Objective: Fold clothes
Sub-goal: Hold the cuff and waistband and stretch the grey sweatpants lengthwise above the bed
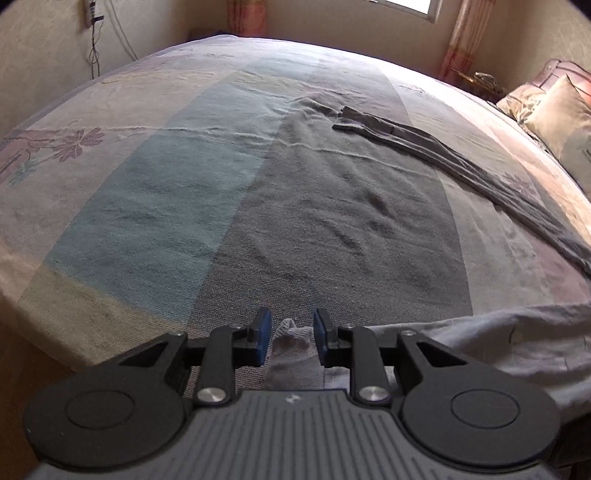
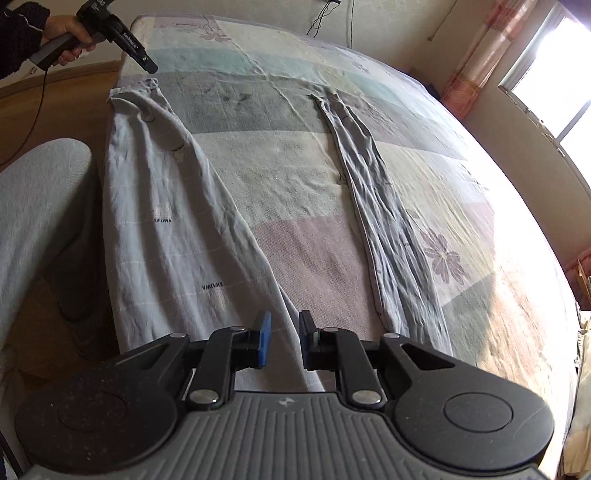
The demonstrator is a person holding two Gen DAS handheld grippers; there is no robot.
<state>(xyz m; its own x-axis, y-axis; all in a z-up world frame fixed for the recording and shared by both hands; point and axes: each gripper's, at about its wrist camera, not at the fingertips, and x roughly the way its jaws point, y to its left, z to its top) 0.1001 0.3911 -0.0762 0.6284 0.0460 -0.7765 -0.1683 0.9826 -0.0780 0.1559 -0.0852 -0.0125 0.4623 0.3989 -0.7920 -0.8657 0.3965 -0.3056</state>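
Right wrist view: my right tool [image 2: 284,339], narrowly parted and empty, hovers over the trousers [image 2: 177,229], which run toward eleven o'clock.

Black tool [image 2: 283,341], blue pads [image 2: 264,339]; dark, perhaps knitted, sleeve [image 2: 18,33].

Left claw [image 1: 291,338] and right claw [image 2: 285,339] point steeply downward, blue pads slightly parted (nothing pinched between them).

This was a home bedroom. A wide bed [image 1: 229,177] under a patchwork floral cover filled the room, with pillows [image 1: 557,122] at its head, a curtained window [image 2: 546,99] beside it and wooden flooring [image 2: 55,92] below.
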